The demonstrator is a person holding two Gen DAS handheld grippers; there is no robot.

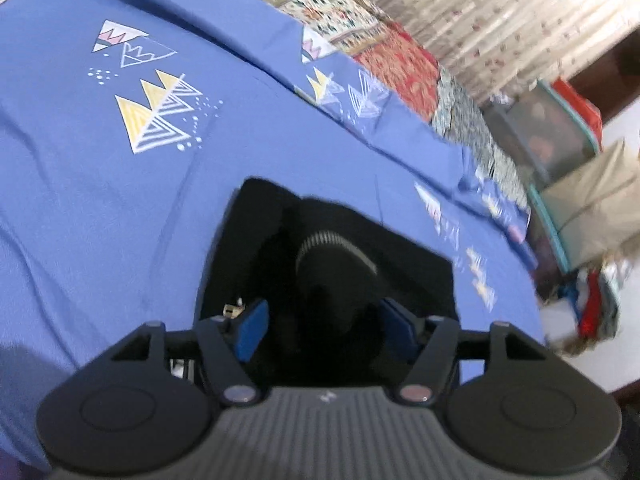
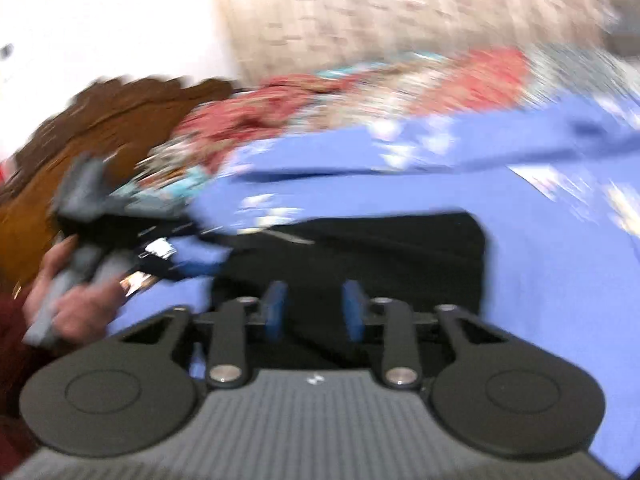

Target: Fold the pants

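The black pants [image 1: 332, 256] lie folded into a compact block on the blue bedsheet [image 1: 100, 184], with a rolled waistband bulging between my fingers. My left gripper [image 1: 324, 326] is open, its blue pads either side of the bulging fabric. In the blurred right wrist view the pants [image 2: 400, 252] lie just ahead of my right gripper [image 2: 314, 310], which is open with dark cloth between its pads. The left gripper [image 2: 120, 240] and the hand holding it show at the left of that view, over the pants' left end.
The blue sheet with triangle prints covers the bed. A red and cream patterned quilt [image 1: 384, 52] lies along the far edge. Boxes and bags [image 1: 568, 168] stand beside the bed at the right. A brown wooden headboard [image 2: 80, 132] is at the left.
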